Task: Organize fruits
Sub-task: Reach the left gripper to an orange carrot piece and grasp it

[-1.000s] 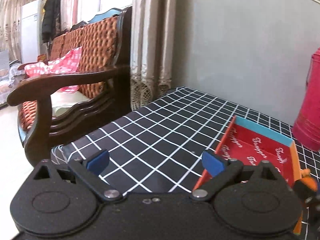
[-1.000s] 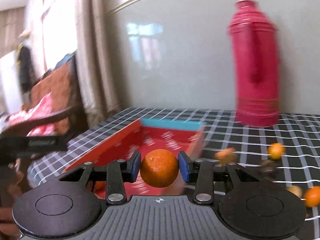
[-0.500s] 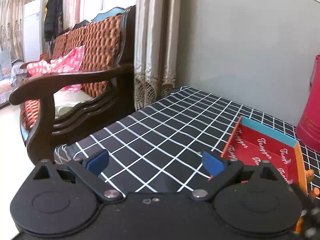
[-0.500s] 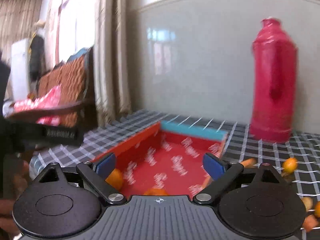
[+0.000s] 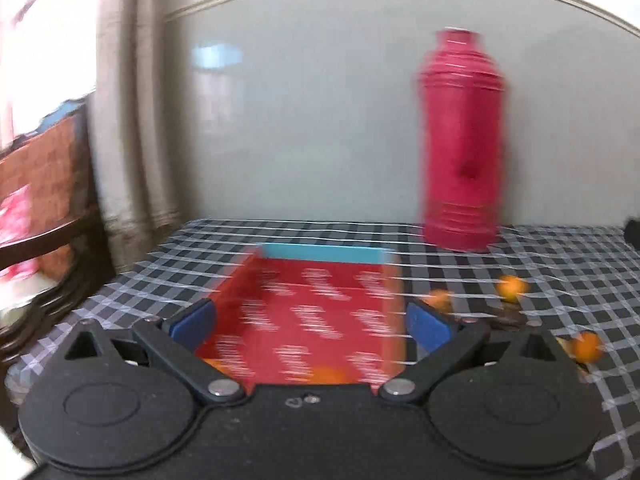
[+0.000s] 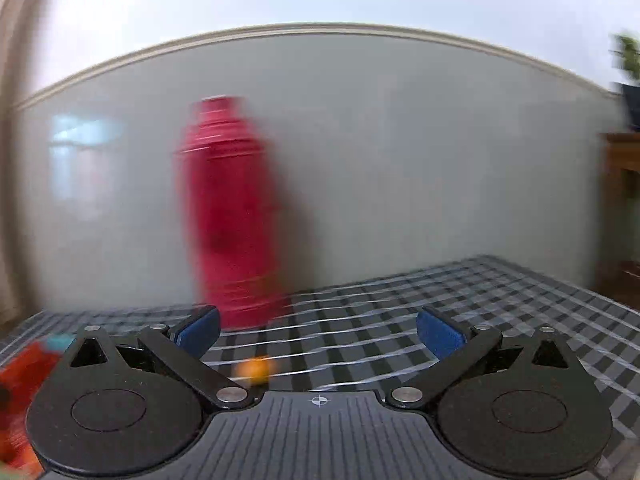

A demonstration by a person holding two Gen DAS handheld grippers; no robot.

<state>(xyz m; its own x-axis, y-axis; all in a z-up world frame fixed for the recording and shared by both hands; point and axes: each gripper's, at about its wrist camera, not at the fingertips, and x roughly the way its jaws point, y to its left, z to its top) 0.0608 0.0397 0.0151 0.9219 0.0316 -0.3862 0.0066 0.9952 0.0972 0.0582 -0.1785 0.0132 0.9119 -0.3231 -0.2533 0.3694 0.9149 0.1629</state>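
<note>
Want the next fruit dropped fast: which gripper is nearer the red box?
Left. The left gripper sits right over the red box; the right gripper, its jaws opening on nothing, has the box off to its left.

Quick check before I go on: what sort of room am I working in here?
Most likely a home living room. A checked tablecloth covers the table, a red thermos flask stands by the wall, and a curtain hangs beside a wooden upholstered seat.
</note>
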